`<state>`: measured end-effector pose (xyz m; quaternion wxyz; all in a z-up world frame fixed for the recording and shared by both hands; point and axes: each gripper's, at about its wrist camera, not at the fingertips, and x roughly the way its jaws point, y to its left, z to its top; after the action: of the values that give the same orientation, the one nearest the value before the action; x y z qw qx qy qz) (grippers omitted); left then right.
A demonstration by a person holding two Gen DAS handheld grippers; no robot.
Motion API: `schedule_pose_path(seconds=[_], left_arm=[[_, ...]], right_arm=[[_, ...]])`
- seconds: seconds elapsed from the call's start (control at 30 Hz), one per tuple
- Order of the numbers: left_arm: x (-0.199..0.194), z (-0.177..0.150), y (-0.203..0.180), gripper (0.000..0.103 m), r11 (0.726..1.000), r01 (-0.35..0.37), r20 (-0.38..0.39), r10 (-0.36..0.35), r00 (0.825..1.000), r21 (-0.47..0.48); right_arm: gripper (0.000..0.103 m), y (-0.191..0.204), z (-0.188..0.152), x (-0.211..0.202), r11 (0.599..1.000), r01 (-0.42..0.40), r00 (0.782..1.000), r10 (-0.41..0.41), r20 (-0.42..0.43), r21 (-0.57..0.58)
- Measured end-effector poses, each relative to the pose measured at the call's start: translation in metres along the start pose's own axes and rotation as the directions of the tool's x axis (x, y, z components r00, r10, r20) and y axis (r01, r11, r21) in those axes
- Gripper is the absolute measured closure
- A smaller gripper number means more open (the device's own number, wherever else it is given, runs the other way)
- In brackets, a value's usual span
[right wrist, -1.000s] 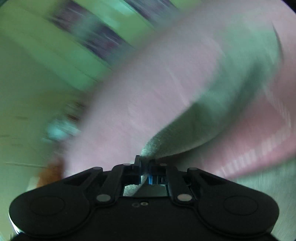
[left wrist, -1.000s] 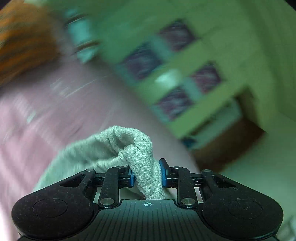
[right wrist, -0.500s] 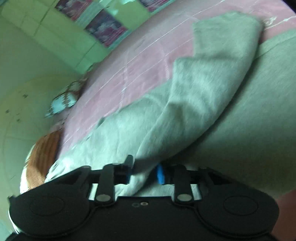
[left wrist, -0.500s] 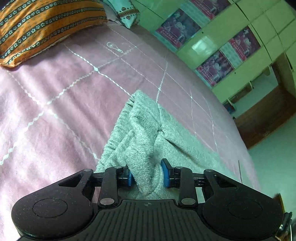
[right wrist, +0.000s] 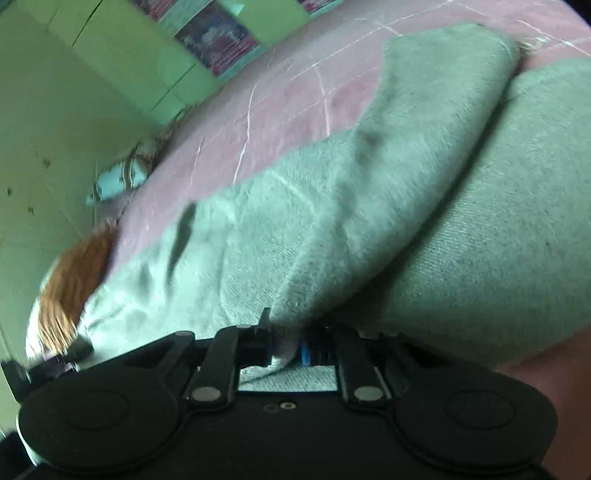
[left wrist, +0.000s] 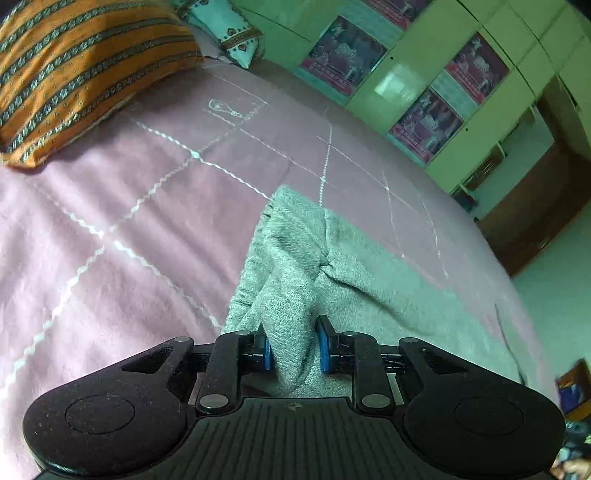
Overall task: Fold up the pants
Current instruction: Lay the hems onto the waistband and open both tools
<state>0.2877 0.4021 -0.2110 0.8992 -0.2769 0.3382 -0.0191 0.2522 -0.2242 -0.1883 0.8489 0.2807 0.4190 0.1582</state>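
Grey knit pants [left wrist: 295, 258] spread over the pink bed cover [left wrist: 110, 229], running in the left wrist view from the lower centre of the frame up to a bunched, pleated edge at mid-frame, then off toward the lower right. In the right wrist view, filling most of the centre and right of the frame [right wrist: 369, 192], with one layer lapped over another and a raised fold running diagonally from upper right to lower centre.

Left gripper [left wrist: 294, 349] at the bottom centre of its frame, jaws partly closed on a thick bunched ridge of the pants, blue pads [left wrist: 325, 349] pressed against the cloth on both sides. Right gripper [right wrist: 285, 349] at the bottom centre of its frame, jaws nearly together, pinching a thin edge of the same pants; slightly blurred here.

Pink bed cover crossed by white zigzag stitch lines. Orange striped pillow [left wrist: 74, 70] in the upper left of the left wrist frame, a small light teal cushion [left wrist: 225, 29] just beyond it at the top. Green cabinets [left wrist: 491, 122] with dark posters [left wrist: 341, 55] across the upper right. In the right wrist view, the orange pillow [right wrist: 74, 280] blurred at the left edge, green wall [right wrist: 74, 92] at upper left.
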Motion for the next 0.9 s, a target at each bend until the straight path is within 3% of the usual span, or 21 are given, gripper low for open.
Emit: schedule_pose_path(seconds=[0.13, 0.23, 0.37, 0.6, 0.63, 0.67, 0.73, 0.77, 0.8, 0.87, 0.9], left_arm=[[-0.003, -0.001, -0.012, 0.074, 0.999, -0.034, 0.009, 0.034, 0.999, 0.002], [-0.025, -0.008, -0.026, 0.067, 0.995, -0.101, 0.032, 0.101, 0.994, 0.001], [-0.056, -0.022, -0.064, 0.065, 0.967, -0.250, 0.110, 0.244, 0.964, 0.046], [-0.054, -0.070, -0.156, 0.045, 0.931, -0.351, 0.142, 0.336, 0.931, 0.099], [-0.049, -0.073, -0.168, 0.039, 0.926, -0.355, 0.135, 0.338, 0.932, 0.131], [-0.041, -0.077, -0.181, 0.035, 0.906, -0.388, 0.133, 0.369, 0.920, 0.170], [-0.023, -0.087, -0.198, 0.013, 0.835, -0.489, 0.127, 0.473, 0.872, 0.250], [-0.012, -0.093, -0.202, 0.012, 0.796, -0.535, 0.106, 0.528, 0.843, 0.285], [-0.004, -0.098, -0.201, 0.012, 0.775, -0.556, 0.085, 0.559, 0.825, 0.300], [-0.005, -0.106, -0.194, 0.005, 0.792, -0.561, 0.091, 0.557, 0.826, 0.242], [-0.009, -0.107, -0.185, 0.003, 0.821, -0.543, 0.076, 0.539, 0.839, 0.177]], right_arm=[[0.094, 0.008, 0.009, 0.010, 1.000, -0.001, 1.000, 0.002, -0.022, 0.007], [0.086, 0.003, 0.020, -0.010, 1.000, -0.002, 1.000, 0.003, -0.018, 0.022], [0.080, 0.015, 0.020, -0.043, 0.996, 0.068, 0.996, -0.065, 0.061, -0.053], [0.080, 0.037, 0.052, -0.048, 0.975, 0.155, 0.976, -0.127, 0.177, -0.156], [0.080, 0.043, 0.058, -0.041, 0.967, 0.176, 0.974, -0.144, 0.174, -0.183], [0.079, 0.047, 0.063, -0.035, 0.957, 0.197, 0.971, -0.161, 0.177, -0.212], [0.073, 0.052, 0.073, -0.021, 0.935, 0.249, 0.962, -0.207, 0.181, -0.253], [0.064, 0.054, 0.077, -0.015, 0.918, 0.285, 0.954, -0.246, 0.169, -0.276], [0.059, 0.056, 0.080, -0.007, 0.897, 0.323, 0.944, -0.284, 0.165, -0.303], [0.055, 0.060, 0.080, 0.010, 0.836, 0.399, 0.917, -0.354, 0.184, -0.378], [0.057, 0.061, 0.079, 0.019, 0.791, 0.448, 0.894, -0.410, 0.182, -0.417]])
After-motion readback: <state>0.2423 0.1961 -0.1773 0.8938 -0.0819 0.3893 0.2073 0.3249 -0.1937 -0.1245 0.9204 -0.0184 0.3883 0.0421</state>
